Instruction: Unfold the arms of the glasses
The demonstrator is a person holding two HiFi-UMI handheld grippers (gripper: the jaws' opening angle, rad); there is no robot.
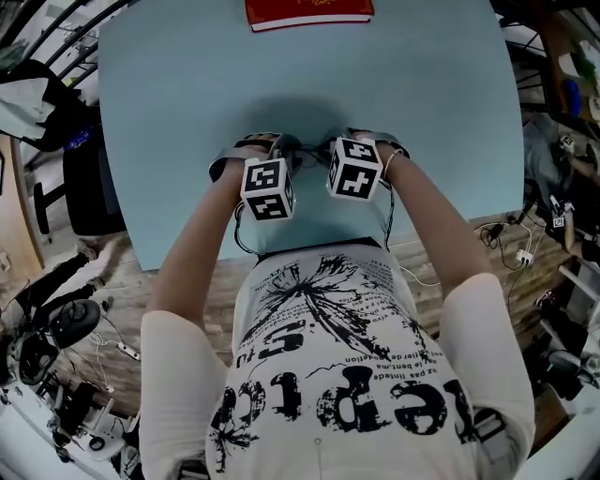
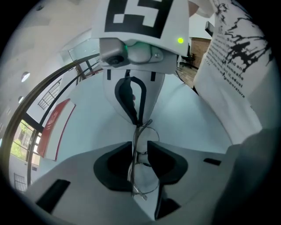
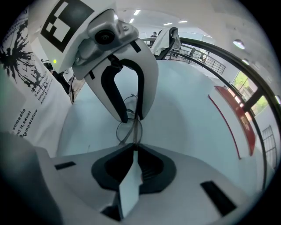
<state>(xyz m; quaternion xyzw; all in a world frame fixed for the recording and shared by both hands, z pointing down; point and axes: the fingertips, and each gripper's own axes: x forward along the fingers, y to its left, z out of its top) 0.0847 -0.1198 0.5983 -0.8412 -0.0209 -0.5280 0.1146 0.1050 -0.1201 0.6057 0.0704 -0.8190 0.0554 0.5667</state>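
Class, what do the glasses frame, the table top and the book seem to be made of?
Glasses frame: thin silvery wire with glints, probably metal. Table top: smooth, matte, pale blue; likely laminate or painted board. Book: plain red cover, perhaps card or cloth; too far away to tell.

Light: bright, even, from ceiling strips (image 3: 137,12) above you | Shadow: soft patch toward the near edge of the tabletop (image 1: 187,112) | Lens: fisheye bends edges, corners go black | Focus: your closest foreground blurs
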